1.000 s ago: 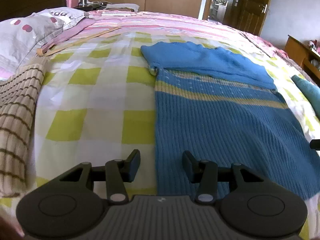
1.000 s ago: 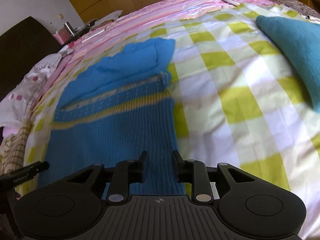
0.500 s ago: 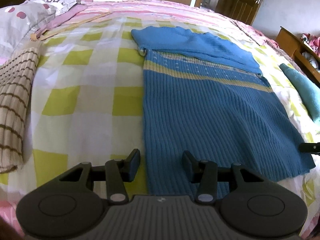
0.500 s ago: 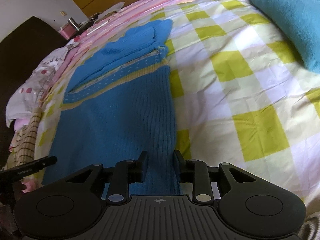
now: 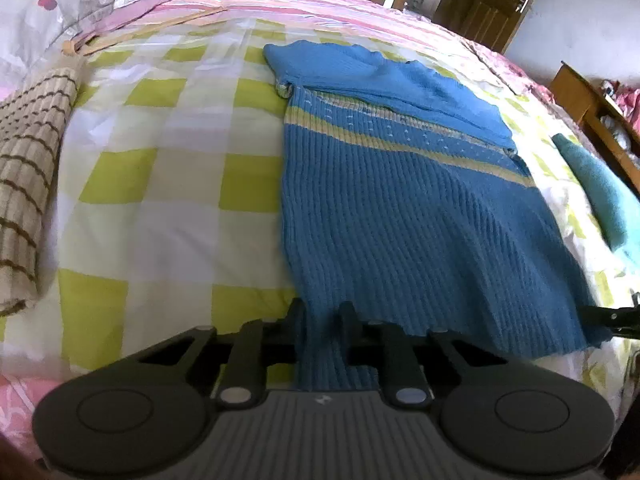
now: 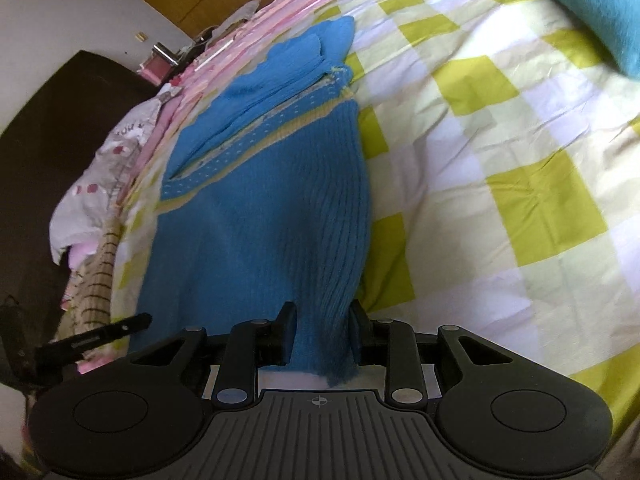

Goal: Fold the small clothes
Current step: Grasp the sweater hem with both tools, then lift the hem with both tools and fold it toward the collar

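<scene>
Since the earlier frame the left tool (image 5: pixel 322 318) has just been closing, and its jaws now pinch the near left corner of the blue knit sweater's (image 5: pixel 400 208) hem. One sweater lies flat on the bed's yellow-and-white checked sheet (image 5: pixel 160 184), ribbed in the body, with a pale yellow band and a dotted stripe across the chest and both sleeves folded over at 12 o'clock. Right tool (image 6: pixel 322 330) has its jaws on either side of the other hem corner, fabric bunched between them and touching the pads, apparently gripped. One beige brown-striped knit (image 5: pixel 28 176) lies at 9 o'clock, one teal cloth (image 5: pixel 600 192) at 3 o'clock, both well apart from the sweater. A spotted pillow (image 5: pixel 52 4) sits at 11 o'clock
</scene>
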A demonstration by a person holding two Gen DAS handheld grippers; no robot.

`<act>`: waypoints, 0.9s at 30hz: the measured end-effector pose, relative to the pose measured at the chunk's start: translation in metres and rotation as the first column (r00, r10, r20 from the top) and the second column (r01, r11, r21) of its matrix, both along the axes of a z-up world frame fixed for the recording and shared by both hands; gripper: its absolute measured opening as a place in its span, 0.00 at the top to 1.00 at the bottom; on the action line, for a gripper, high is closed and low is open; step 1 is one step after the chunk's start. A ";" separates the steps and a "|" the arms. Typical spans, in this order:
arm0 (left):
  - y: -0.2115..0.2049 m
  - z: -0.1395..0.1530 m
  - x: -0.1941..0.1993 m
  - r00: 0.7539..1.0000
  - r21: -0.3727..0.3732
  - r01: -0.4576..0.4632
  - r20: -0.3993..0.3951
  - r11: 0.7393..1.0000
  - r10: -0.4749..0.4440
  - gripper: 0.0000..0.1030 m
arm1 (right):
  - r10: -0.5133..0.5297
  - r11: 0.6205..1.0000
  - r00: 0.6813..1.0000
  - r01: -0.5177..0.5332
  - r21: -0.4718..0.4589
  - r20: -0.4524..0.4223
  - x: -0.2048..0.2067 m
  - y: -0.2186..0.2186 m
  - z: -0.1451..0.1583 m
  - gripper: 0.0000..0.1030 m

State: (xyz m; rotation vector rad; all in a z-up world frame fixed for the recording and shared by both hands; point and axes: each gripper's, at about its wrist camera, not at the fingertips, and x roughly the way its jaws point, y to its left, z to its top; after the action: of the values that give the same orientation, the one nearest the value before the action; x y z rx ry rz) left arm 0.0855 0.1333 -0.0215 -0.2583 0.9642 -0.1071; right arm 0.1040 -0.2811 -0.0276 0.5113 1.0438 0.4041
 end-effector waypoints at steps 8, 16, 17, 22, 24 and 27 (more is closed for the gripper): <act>-0.002 0.000 0.002 1.000 -0.021 0.014 0.007 1.000 -0.014 0.86 | -0.040 0.996 0.999 0.040 0.083 -0.002 0.002 -0.005 -0.010 0.88; 0.009 0.006 0.012 0.998 -0.168 -0.018 0.055 0.986 0.027 0.88 | -0.119 0.963 0.992 0.106 0.249 0.040 0.008 -0.010 -0.007 0.91; 0.011 0.007 0.014 0.997 -0.199 -0.025 0.067 0.980 0.039 0.88 | -0.128 0.958 0.991 0.111 0.265 0.047 0.010 -0.010 -0.005 0.91; 0.018 0.020 0.036 0.983 -0.326 -0.028 0.162 0.945 0.085 0.88 | -0.175 0.926 0.981 0.134 0.354 0.088 0.028 -0.008 0.005 0.91; 0.020 0.022 0.047 0.977 -0.365 -0.023 0.190 0.931 0.098 0.88 | -0.197 0.912 0.975 0.145 0.385 0.100 0.039 -0.007 0.007 0.91; 0.023 0.026 0.065 0.968 -0.397 -0.019 0.224 0.917 0.117 0.88 | -0.219 0.900 0.968 0.152 0.409 0.123 0.056 -0.005 0.010 0.91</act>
State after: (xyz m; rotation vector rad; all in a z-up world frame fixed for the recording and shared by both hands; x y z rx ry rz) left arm 0.1502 0.1568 0.0044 -0.6357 0.6803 -0.2641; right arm 0.1601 -0.2863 -0.0172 0.9196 0.7416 0.4828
